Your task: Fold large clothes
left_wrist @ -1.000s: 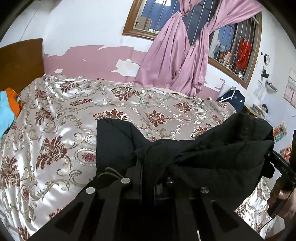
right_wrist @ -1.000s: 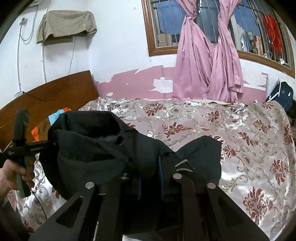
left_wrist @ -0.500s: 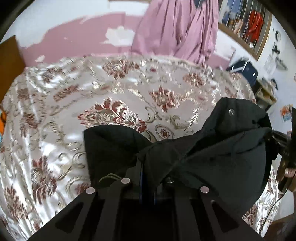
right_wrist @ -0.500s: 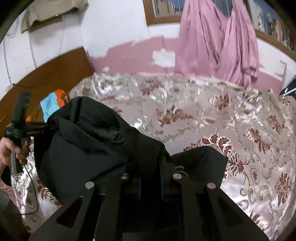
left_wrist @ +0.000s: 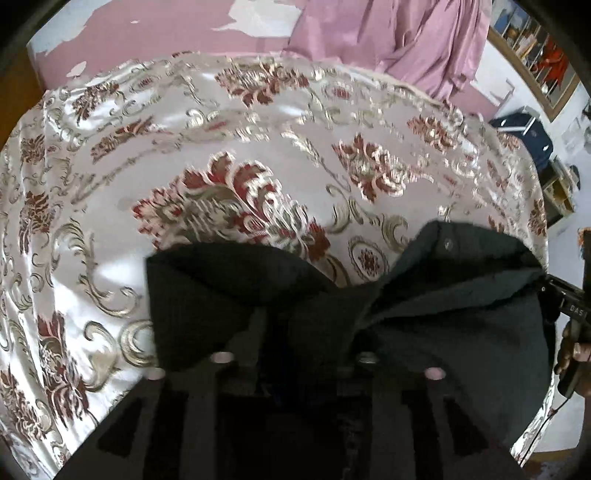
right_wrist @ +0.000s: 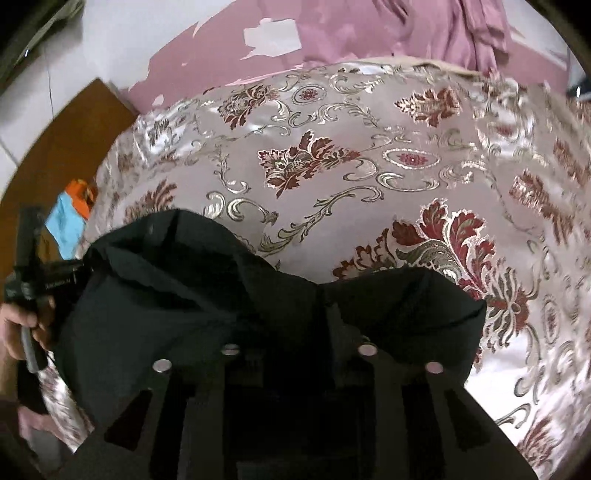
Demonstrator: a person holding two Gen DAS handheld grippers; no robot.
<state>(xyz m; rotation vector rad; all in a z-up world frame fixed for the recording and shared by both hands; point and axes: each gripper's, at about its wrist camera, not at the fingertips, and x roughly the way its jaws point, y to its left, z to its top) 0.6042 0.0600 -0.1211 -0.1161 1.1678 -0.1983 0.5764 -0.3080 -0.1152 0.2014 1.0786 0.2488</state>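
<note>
Garment (left_wrist: 443, 325) is pinched in the closed jaws of both the left gripper (left_wrist: 295, 332) and right gripper (right_wrist: 295, 325), now lowered closer over the bedspread (left_wrist: 258, 147) ahead of the jaws, suggesting it is being laid down for folding

Right gripper (right_wrist: 295, 332) apparently clamps black garment (right_wrist: 184, 295) above floral bedspread (right_wrist: 369, 166).

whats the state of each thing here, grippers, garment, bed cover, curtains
left gripper: shut on the black garment
right gripper: shut on the black garment
black garment: bunched, held up between both grippers above the bed
bedspread: spread over the bed, lightly wrinkled
pink curtains: gathered, hanging by the window
</note>
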